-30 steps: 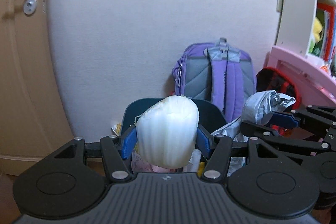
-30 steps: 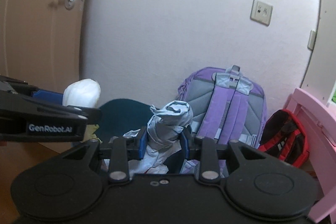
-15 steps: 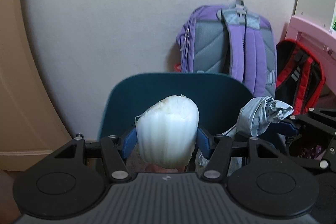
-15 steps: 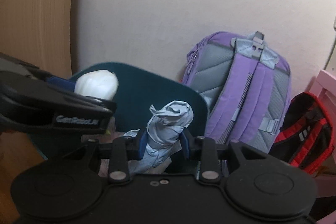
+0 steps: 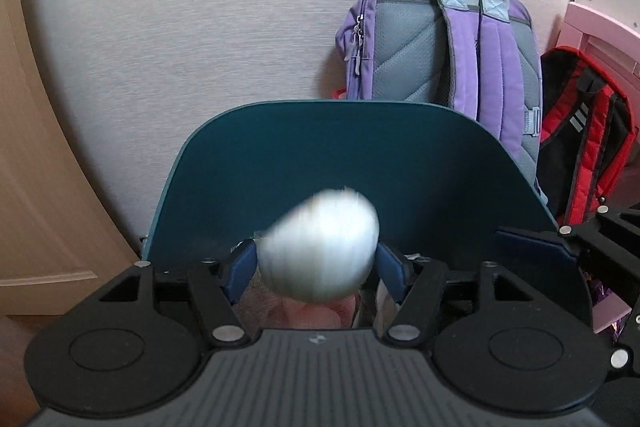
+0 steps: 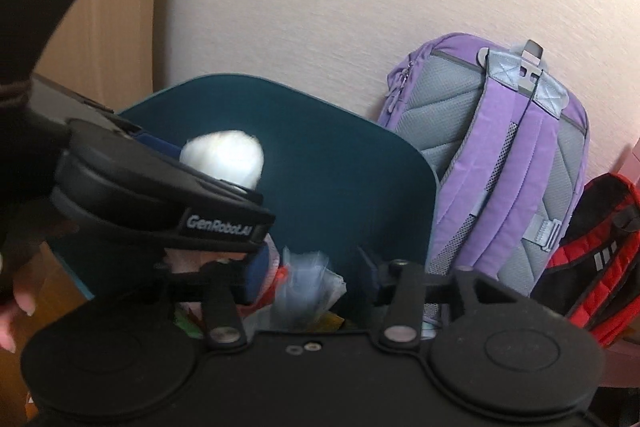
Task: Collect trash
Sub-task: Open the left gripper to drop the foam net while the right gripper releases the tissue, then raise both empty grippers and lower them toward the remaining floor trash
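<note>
Two grippers over one teal bin (image 5: pixel 360 163), jaws of both opening. Lower centre of left view: left gripper (image 5: pixel 316 263), white foam cup (image 5: pixel 320 247) blurred between spreading pads, slipping free, bin mouth directly below. Lower centre of right view: right gripper (image 6: pixel 308 267), grey crumpled wrapper (image 6: pixel 306 287) dropping between jaws. Beyond, purple backpack (image 5: pixel 440 35) against wall.

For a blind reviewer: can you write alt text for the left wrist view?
The left gripper, jaws opening, lets a blurred white crumpled wad go above a teal bin. A purple backpack and a red bag lean against the wall behind.
</note>
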The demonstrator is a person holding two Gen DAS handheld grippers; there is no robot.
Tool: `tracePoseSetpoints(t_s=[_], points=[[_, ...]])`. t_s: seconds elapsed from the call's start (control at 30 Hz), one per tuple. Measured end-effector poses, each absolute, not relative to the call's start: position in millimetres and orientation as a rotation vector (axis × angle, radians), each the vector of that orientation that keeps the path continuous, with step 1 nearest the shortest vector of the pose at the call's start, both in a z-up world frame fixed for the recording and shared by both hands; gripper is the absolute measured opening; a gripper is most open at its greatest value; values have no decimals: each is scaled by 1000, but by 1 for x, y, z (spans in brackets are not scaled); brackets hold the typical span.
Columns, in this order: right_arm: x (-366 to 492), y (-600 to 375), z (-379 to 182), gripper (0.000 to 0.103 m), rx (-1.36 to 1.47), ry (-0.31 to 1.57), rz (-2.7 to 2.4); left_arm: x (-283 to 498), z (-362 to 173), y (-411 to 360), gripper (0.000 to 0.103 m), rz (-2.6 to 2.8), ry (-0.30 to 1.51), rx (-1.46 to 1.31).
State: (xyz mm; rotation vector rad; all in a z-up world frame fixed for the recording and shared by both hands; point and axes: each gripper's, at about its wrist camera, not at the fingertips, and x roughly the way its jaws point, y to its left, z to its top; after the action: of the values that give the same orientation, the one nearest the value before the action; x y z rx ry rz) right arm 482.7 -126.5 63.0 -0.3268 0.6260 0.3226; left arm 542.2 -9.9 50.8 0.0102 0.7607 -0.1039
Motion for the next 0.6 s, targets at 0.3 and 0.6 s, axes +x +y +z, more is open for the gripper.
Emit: tracePoseSetpoints(t_s=[0.3, 0.6], points=[[454, -128, 84, 56, -314, 592, 324, 512, 78, -7, 80, -102, 711, 7], [399, -140, 117, 60, -293, 549, 310, 450, 117, -2, 80, -96, 659, 10]])
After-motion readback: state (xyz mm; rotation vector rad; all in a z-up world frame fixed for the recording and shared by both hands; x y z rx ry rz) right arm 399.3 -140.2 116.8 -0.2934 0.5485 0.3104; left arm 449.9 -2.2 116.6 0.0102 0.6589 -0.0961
